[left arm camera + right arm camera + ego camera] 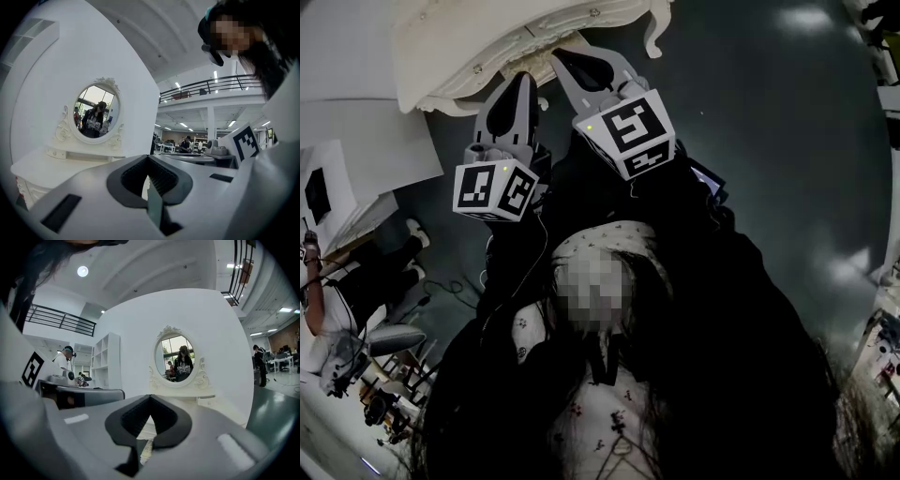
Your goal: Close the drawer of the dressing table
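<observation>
Dark floor (769, 141), dressing table (487, 37) — right hand-held gripper (149, 398) closed

Left hand-held gripper (523, 86) and right hand-held gripper (569, 62) both closed, empty

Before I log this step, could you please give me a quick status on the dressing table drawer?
Left gripper shut, empty. Right gripper shut, empty. Dressing table ahead, not touched; drawer not in view. Nothing seen between grippers and table.

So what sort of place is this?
Probably a big open workshop or studio hall, not a home: a railed mezzanine, ceiling strip lights, and workbenches with people beyond the dressing table.
</observation>
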Motion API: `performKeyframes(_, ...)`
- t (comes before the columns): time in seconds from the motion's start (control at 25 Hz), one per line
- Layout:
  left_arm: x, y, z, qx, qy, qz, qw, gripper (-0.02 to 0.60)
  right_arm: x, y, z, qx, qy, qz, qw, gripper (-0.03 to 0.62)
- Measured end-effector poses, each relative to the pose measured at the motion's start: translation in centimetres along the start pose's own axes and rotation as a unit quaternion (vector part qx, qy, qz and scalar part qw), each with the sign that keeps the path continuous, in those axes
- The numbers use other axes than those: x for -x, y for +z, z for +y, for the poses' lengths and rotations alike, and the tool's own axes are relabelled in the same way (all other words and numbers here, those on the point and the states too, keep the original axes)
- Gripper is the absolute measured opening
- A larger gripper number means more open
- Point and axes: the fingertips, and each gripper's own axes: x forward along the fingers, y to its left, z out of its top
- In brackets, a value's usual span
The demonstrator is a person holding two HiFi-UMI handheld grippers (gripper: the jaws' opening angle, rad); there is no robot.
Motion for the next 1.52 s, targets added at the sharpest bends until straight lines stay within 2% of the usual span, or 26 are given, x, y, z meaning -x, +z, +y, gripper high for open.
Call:
performKeyframes(0.36, -6.5, 0.1, 3.9, -0.009, -0.023, 0.014, 0.9996, 0.000, -3.7, 0.1, -7.9, -0.014, -0.057, -0.003, 0.998, 0.002)
performKeyframes(0.76, -18.2, 1.3, 11.7, -0.014, -0.085, 0.042, 0.9955, 0.000, -14.6, 0.4, -16.0, -0.020, -0.096, 0.010, 0.995, 0.002)
performKeyframes(0.96, -21.1, 3.0, 14.4, -0.013, -0.105, 0.041, 0.9935, 0.000, -17.7, 1.7, -18.0, -0.015, -0.119, 0.016, 0.993, 0.003)
performKeyframes(1.2, -25.2, 3.0, 17.8, -0.003, -0.120, 0.038, 0.9921, 0.000, -21.6, 0.4, -21.3, -0.018, -0.136, 0.038, 0.990, 0.003)
performKeyframes(1.52, -26.2, 2.4, 17.8, -0.002, -0.130, 0.049, 0.9904, 0.000, -22.7, -0.2, -24.0, -0.032, -0.150, 0.050, 0.987, 0.008)
